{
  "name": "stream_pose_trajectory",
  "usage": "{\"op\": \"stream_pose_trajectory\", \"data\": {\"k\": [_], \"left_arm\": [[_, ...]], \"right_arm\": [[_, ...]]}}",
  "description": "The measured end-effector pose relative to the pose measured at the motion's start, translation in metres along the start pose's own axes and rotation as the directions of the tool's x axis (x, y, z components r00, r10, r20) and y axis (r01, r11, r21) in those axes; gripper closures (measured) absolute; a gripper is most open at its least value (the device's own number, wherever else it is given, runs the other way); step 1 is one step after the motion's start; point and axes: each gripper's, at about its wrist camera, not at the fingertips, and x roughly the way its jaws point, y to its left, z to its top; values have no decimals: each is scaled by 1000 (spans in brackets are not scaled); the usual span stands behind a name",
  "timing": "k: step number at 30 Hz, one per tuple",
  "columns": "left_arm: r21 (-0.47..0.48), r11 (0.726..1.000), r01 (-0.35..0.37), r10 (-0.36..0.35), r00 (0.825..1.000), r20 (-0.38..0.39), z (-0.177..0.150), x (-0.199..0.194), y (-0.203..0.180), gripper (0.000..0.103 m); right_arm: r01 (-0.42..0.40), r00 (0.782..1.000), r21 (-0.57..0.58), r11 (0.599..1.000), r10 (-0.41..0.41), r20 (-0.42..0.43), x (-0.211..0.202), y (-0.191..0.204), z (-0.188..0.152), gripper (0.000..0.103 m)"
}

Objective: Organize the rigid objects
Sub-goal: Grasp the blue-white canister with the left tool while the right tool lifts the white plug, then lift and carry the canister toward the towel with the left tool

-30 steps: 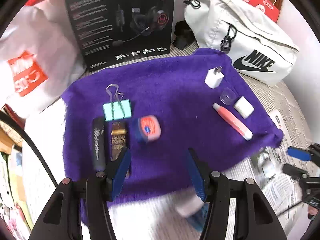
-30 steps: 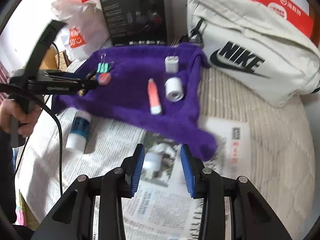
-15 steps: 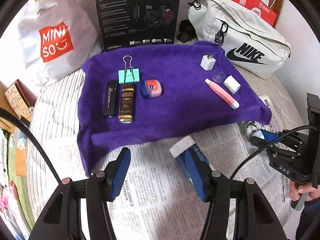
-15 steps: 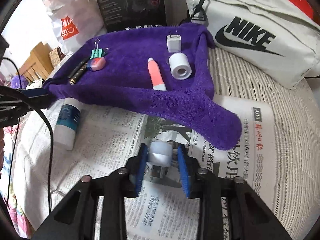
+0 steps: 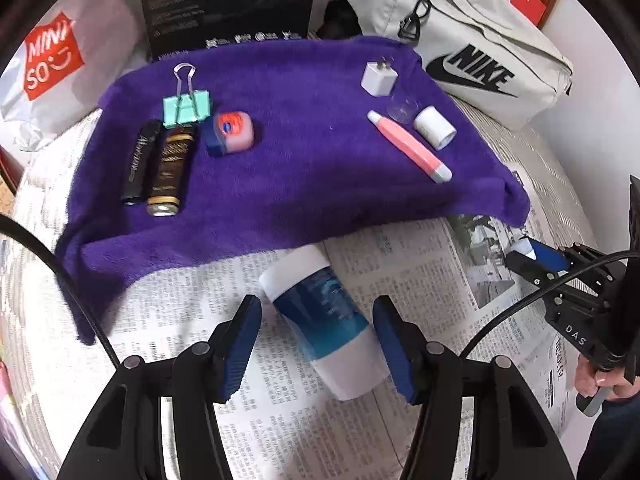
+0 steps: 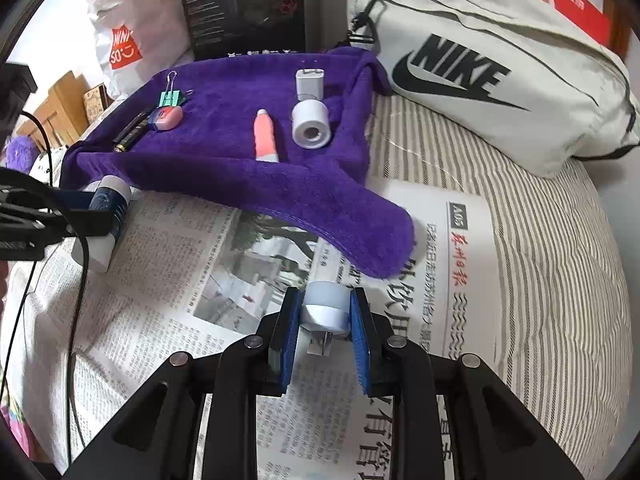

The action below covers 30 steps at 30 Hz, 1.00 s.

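bottle [image 5: 324, 320]: white and blue, lying on its side on the newspaper [image 5: 420, 280], just off the towel's front edge. Looks like hard plastic, probably light, and smooth enough to roll or squirt out of a loose pinch.
left gripper [image 5: 318, 344]: jaws spread wide on either side of the bottle, not touching it as far as I can tell.
where to grab: I'd go for the blue middle band, squeezing across the width. The rounded white ends look slippery.
right gripper [image 6: 325, 322]: clamped on a small white plug [image 6: 325, 308] with a domed top, prongs hanging underneath. Held just above the newspaper, near the towel's drooping corner.
plug feel: tiny, stiff, light. The pads sit on the round sides, so it could twist if bumped.
towel [image 5: 320, 168]: purple, acting as the tray here. Left group is a green clip [image 5: 186, 106], a black tube [image 5: 138, 162], a brown tube [image 5: 170, 170] and a small pink tin [image 5: 231, 133]. Right group is a white charger [image 5: 379, 77], a pink pen [image 5: 408, 146], a white cap [image 5: 435, 127] and something clear between them that I can't make out.
bag [image 6: 492, 64]: white Nike one behind the towel, shut, contents hidden.
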Motion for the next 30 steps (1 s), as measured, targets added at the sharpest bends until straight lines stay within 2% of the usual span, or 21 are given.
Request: {"op": "stream_pose_trajectory", "data": {"k": [4,5,9,12,13,14,15,21,26,30], "left_arm": [[65,990,-122,124,992,-29,-11,5,-3,46],[69,988,-135,137,990,-28,-15,5,-1,46],[26,997,-73,73,997,-13,-16,2,8,48],[56,997,-49,49,999,3,-11,5,5,48],[70,996,-48,47,999,8,-9,7,3,52],[84,995,-60,58,998,16,-7,8,1,63],[102,992,-79,77,997,22,-7,9,0,64],[118,992,-46,43,999,25,-5,7,2,64],[91,995,-52,49,998,33,-4,8,2,64],[59,998,-27,25,999,25,-5,6,8,64]], "right_arm": [[-3,1000,5,1000,3,17,-1,-1,-3,78],[0,1000,3,1000,0,19,0,0,-4,78],[2,999,10,1000,-2,36,0,0,-6,78],[5,999,8,1000,-5,36,-1,0,-6,78],[5,999,7,1000,-5,37,-1,0,-6,78],[4,999,5,1000,-4,38,-1,0,-6,78],[3,999,5,1000,-3,39,-1,0,-6,78],[10,999,4,1000,-11,39,0,1,-5,78],[17,999,-3,1000,-17,45,1,3,-3,78],[17,999,-7,1000,-16,28,2,4,0,79]]}}
